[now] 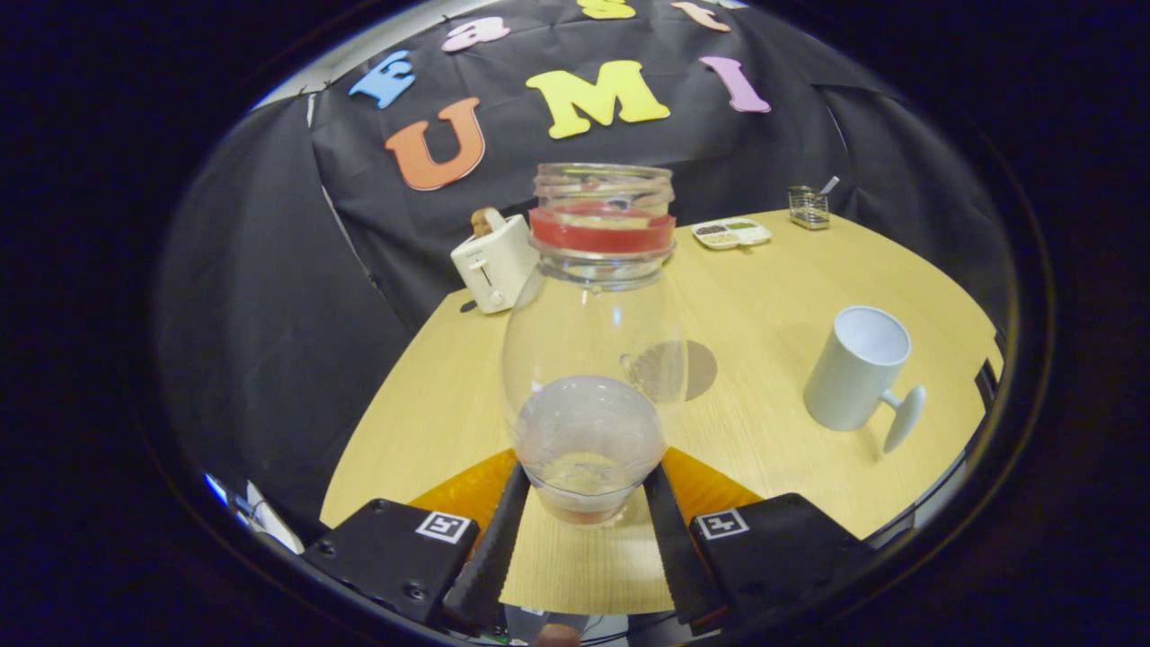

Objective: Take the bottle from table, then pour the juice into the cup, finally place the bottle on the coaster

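My gripper [586, 476] is shut on the base end of a clear plastic bottle [588, 332], with both fingers pressing on its sides. The bottle points away from me, its open mouth at the far end. Red juice [600, 232] sits gathered in a band at the neck. A round brown coaster [696, 368] lies on the wooden table [764, 305] just beyond the fingers, partly seen through the bottle. A white cup [855, 368] with a handle stands to the right of the bottle, apart from it; its inside looks white.
A white toaster [492, 261] stands at the table's far left edge by the black cloth wall. A white divided tray [730, 234] and a small wire holder [809, 207] sit at the far right. The table's left edge drops off beside the bottle.
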